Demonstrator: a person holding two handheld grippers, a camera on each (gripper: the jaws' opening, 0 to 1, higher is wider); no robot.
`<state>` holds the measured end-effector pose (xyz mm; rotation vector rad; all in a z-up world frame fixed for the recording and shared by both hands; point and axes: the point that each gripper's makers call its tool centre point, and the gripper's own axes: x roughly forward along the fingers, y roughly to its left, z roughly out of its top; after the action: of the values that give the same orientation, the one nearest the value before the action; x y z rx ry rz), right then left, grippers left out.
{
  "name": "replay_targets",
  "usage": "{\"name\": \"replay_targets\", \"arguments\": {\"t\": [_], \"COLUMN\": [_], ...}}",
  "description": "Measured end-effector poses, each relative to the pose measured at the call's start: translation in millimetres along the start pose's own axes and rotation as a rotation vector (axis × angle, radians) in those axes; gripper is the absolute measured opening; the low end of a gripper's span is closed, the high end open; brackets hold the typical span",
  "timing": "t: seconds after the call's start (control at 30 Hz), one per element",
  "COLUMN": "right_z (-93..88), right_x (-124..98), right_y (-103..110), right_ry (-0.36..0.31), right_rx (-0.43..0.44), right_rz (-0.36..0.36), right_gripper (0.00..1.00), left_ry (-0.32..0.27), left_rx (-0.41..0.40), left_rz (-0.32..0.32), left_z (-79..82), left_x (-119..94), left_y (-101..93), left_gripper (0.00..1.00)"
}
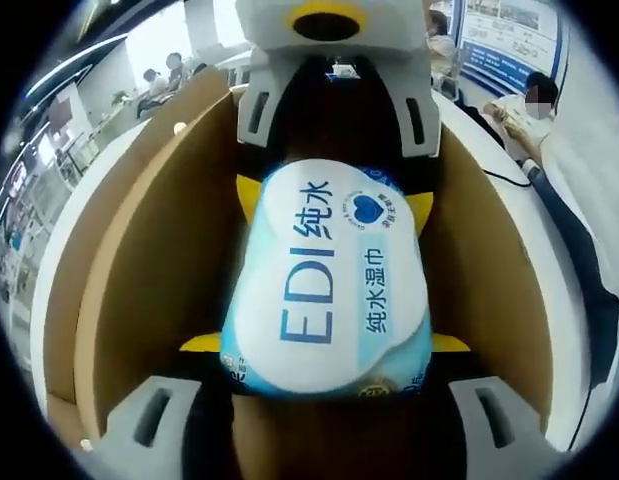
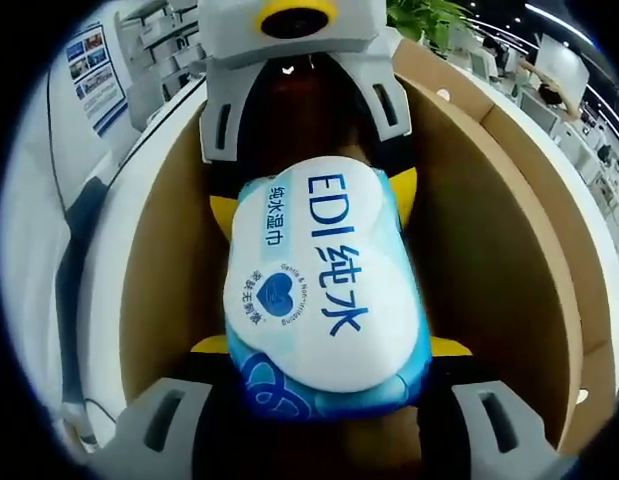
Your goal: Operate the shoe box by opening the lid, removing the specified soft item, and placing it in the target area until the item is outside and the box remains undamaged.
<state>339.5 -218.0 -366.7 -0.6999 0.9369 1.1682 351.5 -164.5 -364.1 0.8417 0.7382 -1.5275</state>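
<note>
Right now you are holding the wet wipes pack (image 1: 327,285) between both tools, inside the open cardboard shoe box (image 1: 139,270). In the left gripper view, your left gripper (image 1: 324,385) is pinching the near end of the pack, its yellow-tipped jaws pressing on either side, while the right gripper (image 1: 334,150) is facing you from the far end and gripping there. In the right gripper view, your right gripper (image 2: 329,385) is clamping its own end of the pack (image 2: 324,290), and the left gripper (image 2: 309,140) is closing on the opposite end. The box walls (image 2: 509,230) are rising on both sides of the pack, which is sitting above the brown box floor.
</note>
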Motion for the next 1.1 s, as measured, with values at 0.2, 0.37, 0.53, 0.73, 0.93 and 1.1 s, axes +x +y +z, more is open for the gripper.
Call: {"name": "replay_targets", "arguments": {"t": [0.2, 0.37, 0.53, 0.73, 0.93, 1.1], "right_z": [0.5, 6.4, 13.3, 23.8, 36.0, 45.9], "right_x": [-6, -14, -24, -40, -62, -82], "right_y": [2, -2, -4, -1, 5, 16], "right_ry": [0.008, 0.005, 0.007, 0.001, -0.003, -0.004], "right_rx": [-0.01, -0.025, -0.043, -0.066, -0.089, -0.095], "right_rz": [0.003, -0.011, -0.025, -0.044, -0.071, -0.096], "right_gripper": [0.68, 0.68, 0.68, 0.68, 0.68, 0.68], "left_ry": [-0.006, -0.011, -0.022, -0.035, -0.049, -0.05], "left_rx": [-0.01, -0.005, -0.003, 0.002, 0.019, 0.034], "left_rz": [0.009, 0.03, 0.053, 0.08, 0.115, 0.132], "left_z": [3.2, 8.8, 13.5, 21.8, 35.2, 47.5], "left_x": [-2, -11, -21, -37, -60, -80], "left_y": [-2.4, 1.3, 3.6, 0.9, -5.0, -14.8], "left_gripper": [0.73, 0.73, 0.73, 0.73, 0.73, 0.73]}}
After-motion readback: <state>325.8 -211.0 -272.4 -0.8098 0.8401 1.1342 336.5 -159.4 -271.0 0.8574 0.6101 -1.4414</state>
